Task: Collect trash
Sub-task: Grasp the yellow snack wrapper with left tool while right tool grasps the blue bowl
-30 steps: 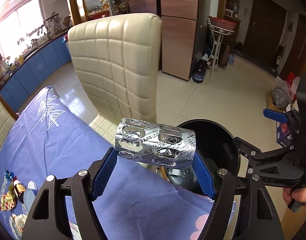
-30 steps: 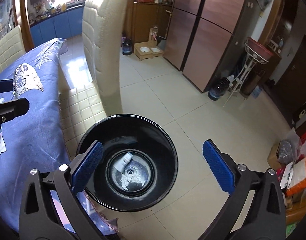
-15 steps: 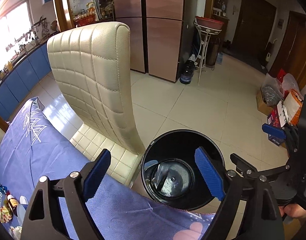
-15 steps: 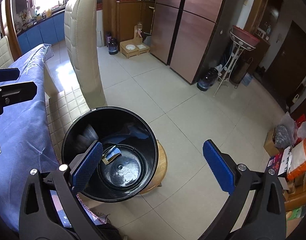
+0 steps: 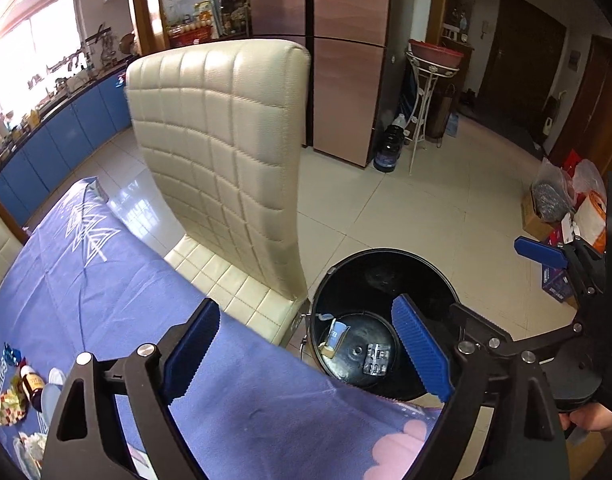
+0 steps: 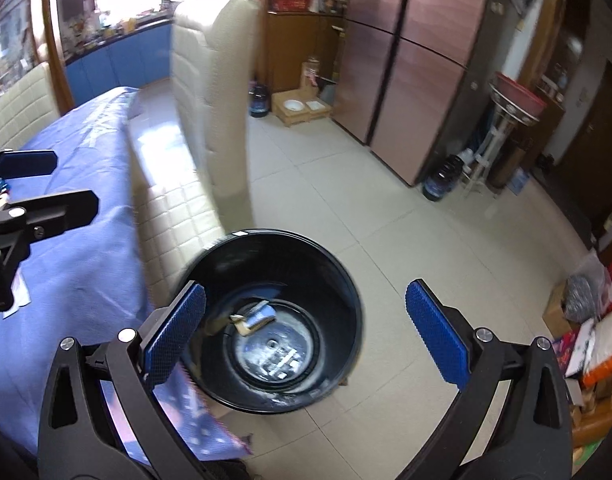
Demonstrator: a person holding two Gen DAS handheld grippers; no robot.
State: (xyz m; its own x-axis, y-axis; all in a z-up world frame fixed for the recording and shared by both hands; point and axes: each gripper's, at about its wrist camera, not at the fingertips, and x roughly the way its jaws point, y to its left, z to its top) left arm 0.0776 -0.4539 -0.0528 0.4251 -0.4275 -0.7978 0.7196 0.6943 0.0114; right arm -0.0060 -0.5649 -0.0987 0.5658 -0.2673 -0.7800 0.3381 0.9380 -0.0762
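A black round trash bin (image 5: pixel 382 264) stands on the floor beside the table edge; it also shows in the right wrist view (image 6: pixel 306 248). On its bottom lie a silver pill blister (image 5: pixel 376 359) and a small blue-and-white wrapper (image 5: pixel 336 334); both show in the right wrist view, the blister (image 6: pixel 283 360) and the wrapper (image 6: pixel 255 316). My left gripper (image 5: pixel 306 354) is open and empty above the table edge next to the bin. My right gripper (image 6: pixel 301 332) is open and empty above the bin.
A cream quilted chair (image 5: pixel 225 152) stands between table and bin. The blue tablecloth (image 5: pixel 85 280) carries more trash at its left: a small brown bottle (image 5: pixel 29 384) and wrappers (image 5: pixel 7 406). Boxes and bags (image 5: pixel 562 208) lie on the floor at right.
One second ago my left gripper held the pill blister; it opened and the blister now lies in the bin. The left gripper has drawn back over the table. The right view shifted slightly.
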